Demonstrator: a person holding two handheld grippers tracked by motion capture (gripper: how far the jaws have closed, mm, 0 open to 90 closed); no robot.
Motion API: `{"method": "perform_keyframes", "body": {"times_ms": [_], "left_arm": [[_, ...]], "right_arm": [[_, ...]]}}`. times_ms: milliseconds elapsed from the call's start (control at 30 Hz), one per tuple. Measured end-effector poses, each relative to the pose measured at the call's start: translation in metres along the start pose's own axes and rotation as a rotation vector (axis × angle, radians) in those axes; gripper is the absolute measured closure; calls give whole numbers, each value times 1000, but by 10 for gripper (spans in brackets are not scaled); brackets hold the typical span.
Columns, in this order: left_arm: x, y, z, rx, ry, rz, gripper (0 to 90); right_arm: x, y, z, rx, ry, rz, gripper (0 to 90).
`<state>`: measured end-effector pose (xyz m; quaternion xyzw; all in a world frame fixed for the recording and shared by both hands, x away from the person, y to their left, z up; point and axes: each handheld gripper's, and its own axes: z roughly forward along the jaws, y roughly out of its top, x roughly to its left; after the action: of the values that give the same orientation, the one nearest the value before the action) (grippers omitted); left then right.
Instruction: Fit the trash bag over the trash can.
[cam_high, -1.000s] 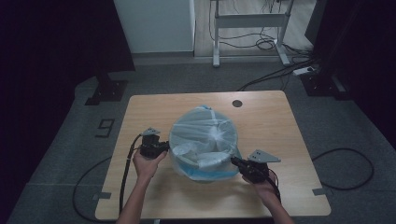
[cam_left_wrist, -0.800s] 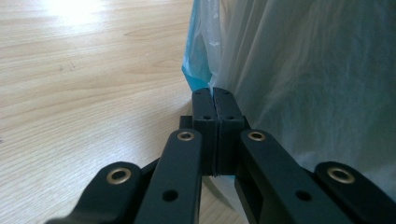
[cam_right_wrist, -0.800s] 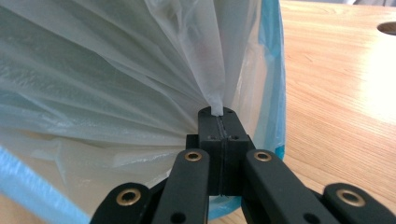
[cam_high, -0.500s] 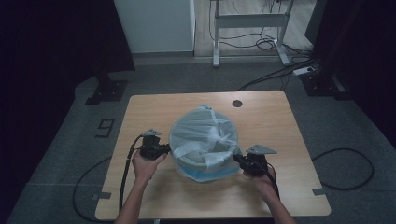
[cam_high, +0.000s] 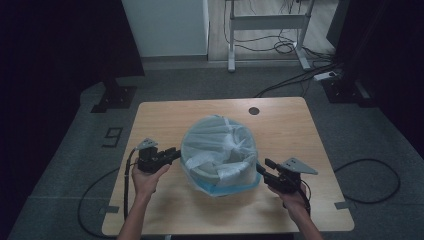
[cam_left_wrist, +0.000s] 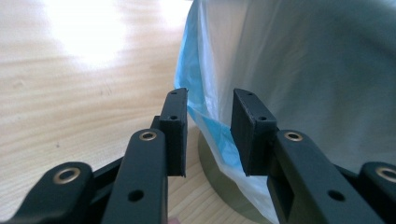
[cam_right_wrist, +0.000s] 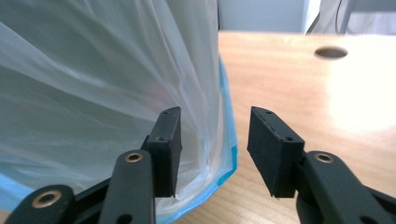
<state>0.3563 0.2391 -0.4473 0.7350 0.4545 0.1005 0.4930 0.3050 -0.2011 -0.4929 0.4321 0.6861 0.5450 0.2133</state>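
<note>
Jaws on both tools stand parted and have just been opening. Those of the left gripper (cam_left_wrist: 209, 135) have a fold of the plastic bag (cam_high: 220, 150) hanging loose between them, unpinched; those of the right gripper (cam_right_wrist: 215, 149) stand with the bag's blue hem in the gap and no pad pressing on it.

We find the bag drawn over a round bin (cam_high: 206, 172) that sits mid-table, slightly toward the near edge, the skirt reaching almost to the table (cam_high: 290, 120). We judge the two tools flank it left and right because the liner has been pulled down evenly on both sides and let go.

Obscured: the bin wall itself, veiled by film except a grey base (cam_left_wrist: 219, 191) in the left gripper view. The bin's contents are indistinct from above. A dark round hole (cam_high: 254, 110) lies at the far edge.
</note>
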Motion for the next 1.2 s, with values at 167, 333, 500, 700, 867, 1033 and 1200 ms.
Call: {"method": "perform_keyframes", "body": {"times_ms": [167, 333, 500, 700, 867, 1033, 1200], "left_arm": [[-6, 1, -15, -52, -5, 18, 647], [-17, 1, -29, -104, -27, 92, 595], [-26, 7, -42, -132, -70, 188, 501], [-34, 21, -51, -146, -144, 284, 424], [-40, 35, -50, -142, -212, 340, 391], [-44, 55, -41, -109, -271, 373, 372], [-44, 78, -29, -61, -331, 383, 355]], "right_arm": [[8, 14, -23, -78, 35, -12, 485], [16, 20, -36, -106, 59, -36, 477], [13, 11, -43, -113, 76, -30, 463], [5, -10, -48, -93, 108, -10, 443], [-2, -27, -52, -74, 138, 0, 434], [-6, -33, -54, -66, 143, 9, 430], [-8, -37, -53, -56, 147, 10, 430]]}}
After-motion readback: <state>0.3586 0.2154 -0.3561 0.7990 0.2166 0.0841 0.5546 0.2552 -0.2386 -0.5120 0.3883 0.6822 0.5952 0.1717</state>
